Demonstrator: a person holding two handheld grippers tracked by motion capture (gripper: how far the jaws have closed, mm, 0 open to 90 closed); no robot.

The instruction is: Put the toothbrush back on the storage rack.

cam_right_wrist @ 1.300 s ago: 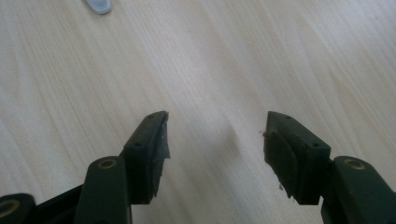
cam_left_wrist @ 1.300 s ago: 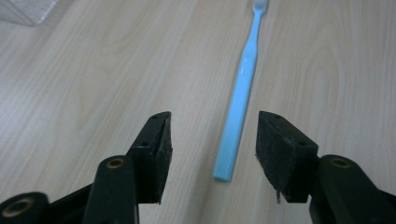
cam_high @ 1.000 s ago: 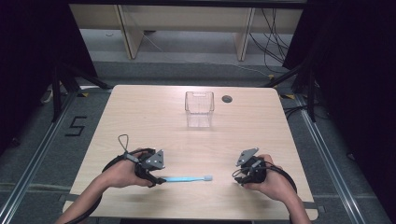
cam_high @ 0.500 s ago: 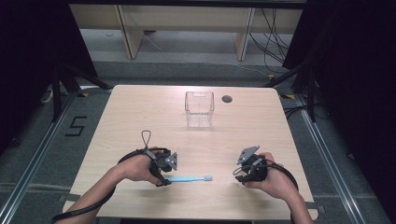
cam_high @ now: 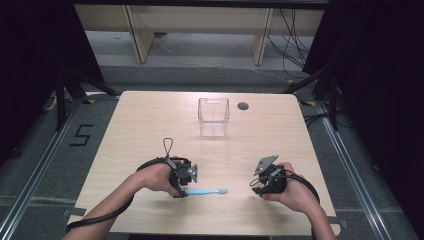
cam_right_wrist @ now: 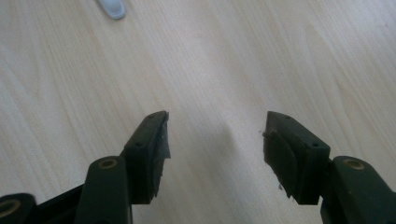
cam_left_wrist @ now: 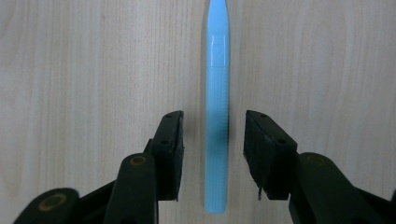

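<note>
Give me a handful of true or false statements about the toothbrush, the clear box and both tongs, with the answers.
1. The blue toothbrush lies between the left tongs' open jaws. True.
2. The right tongs grip the toothbrush. False: they are open over bare table.
3. The clear box stands toward the table's far side. True.
4. The toothbrush is inside the box. False: it lies flat on the table near the person.

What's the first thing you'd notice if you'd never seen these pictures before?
Probably the light blue plastic toothbrush lying flat near the front of the pale wooden table, with the left gripper open around its handle, one black finger on each side. Next comes the clear plastic square container, standing alone near the table's far edge.
</note>
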